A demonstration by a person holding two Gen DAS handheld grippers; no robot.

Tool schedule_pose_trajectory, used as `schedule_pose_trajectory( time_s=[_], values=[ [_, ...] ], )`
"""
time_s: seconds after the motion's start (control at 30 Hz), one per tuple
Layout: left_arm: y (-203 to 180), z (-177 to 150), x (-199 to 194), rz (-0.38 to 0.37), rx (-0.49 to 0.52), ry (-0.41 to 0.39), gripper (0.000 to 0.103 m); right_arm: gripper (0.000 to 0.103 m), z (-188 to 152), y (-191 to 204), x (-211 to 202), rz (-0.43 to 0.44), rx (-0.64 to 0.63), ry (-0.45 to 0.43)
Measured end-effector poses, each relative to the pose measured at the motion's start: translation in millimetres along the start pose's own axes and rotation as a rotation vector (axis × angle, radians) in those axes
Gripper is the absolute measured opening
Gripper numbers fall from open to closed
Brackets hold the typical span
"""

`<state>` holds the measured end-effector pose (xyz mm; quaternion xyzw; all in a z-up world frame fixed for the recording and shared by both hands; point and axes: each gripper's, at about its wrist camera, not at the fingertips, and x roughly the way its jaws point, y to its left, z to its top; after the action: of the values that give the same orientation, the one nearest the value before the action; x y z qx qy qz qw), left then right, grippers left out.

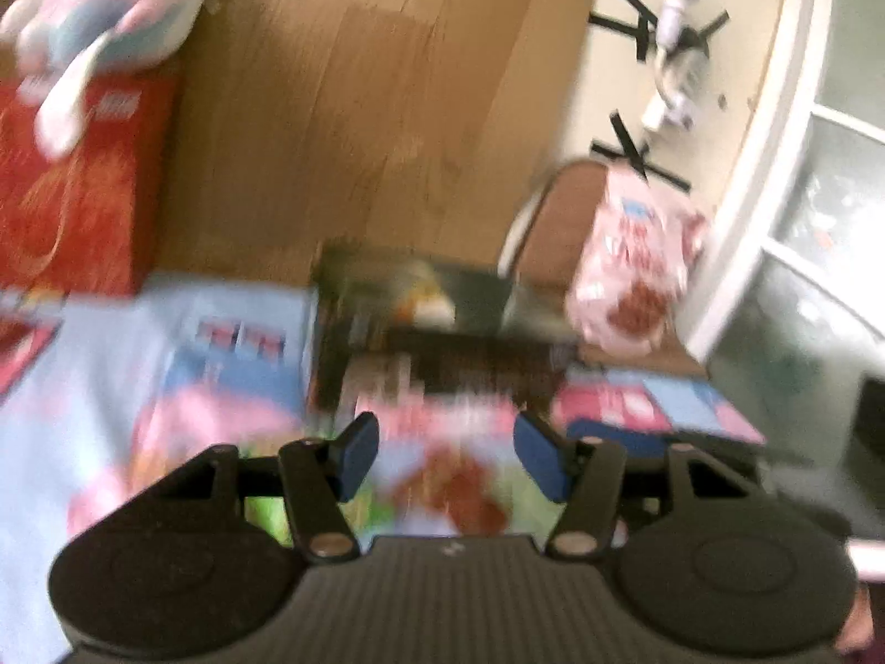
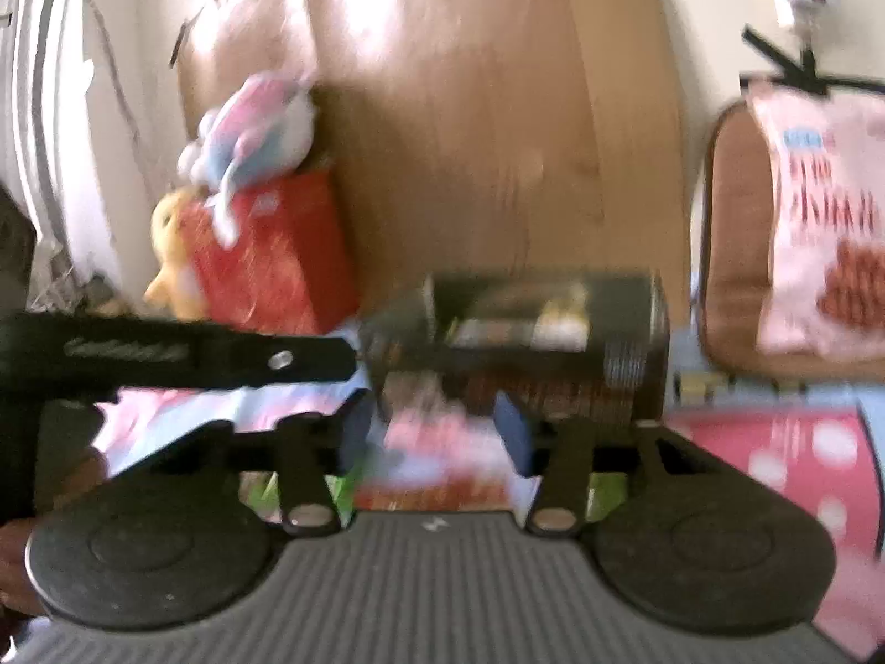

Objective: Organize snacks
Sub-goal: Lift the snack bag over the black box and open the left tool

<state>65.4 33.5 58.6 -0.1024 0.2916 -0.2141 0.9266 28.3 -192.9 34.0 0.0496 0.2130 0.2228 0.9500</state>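
Both views are blurred by motion. My left gripper (image 1: 445,456) is open above a pink and green snack packet (image 1: 453,487) lying on the patterned mat. A dark snack box (image 1: 420,304) lies just beyond it. A pink snack bag (image 1: 636,265) leans in a brown basket (image 1: 553,221) at the right. My right gripper (image 2: 431,434) is open over the same pink packet (image 2: 437,454), with the dark snack box (image 2: 542,343) right ahead. The pink bag (image 2: 829,221) and the basket (image 2: 730,232) show at the right. The left gripper's arm (image 2: 193,359) crosses in from the left.
A red box (image 1: 72,188) with a plush toy (image 1: 110,16) on top stands at the left, also in the right wrist view (image 2: 276,260). A wooden board (image 1: 359,110) rises behind. A white cabinet (image 1: 802,193) is at the right. A pink dotted mat (image 2: 774,470) lies at the right.
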Motion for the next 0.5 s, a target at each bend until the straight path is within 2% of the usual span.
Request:
schedule_pose_trajectory(
  time_s=[0.07,0.13,0.3,0.5],
  values=[
    [11.7,-26.1,-16.2,0.029,-0.027,0.028,0.055,0.037,-11.2,7.5,-1.6,0.001,-0.016,0.032],
    [22.7,-44.9,-30.1,0.089,-0.047,0.044,0.055,0.03,-14.3,12.1,0.4,0.009,-0.006,0.044],
    [46.8,-70.5,-63.8,0.197,-0.077,-0.005,0.055,0.029,-6.7,12.8,12.6,0.026,0.058,0.047],
    [61.5,-76.9,-60.6,0.183,-0.15,0.006,0.055,0.029,5.9,25.8,44.8,0.041,0.085,0.1]
  ],
)
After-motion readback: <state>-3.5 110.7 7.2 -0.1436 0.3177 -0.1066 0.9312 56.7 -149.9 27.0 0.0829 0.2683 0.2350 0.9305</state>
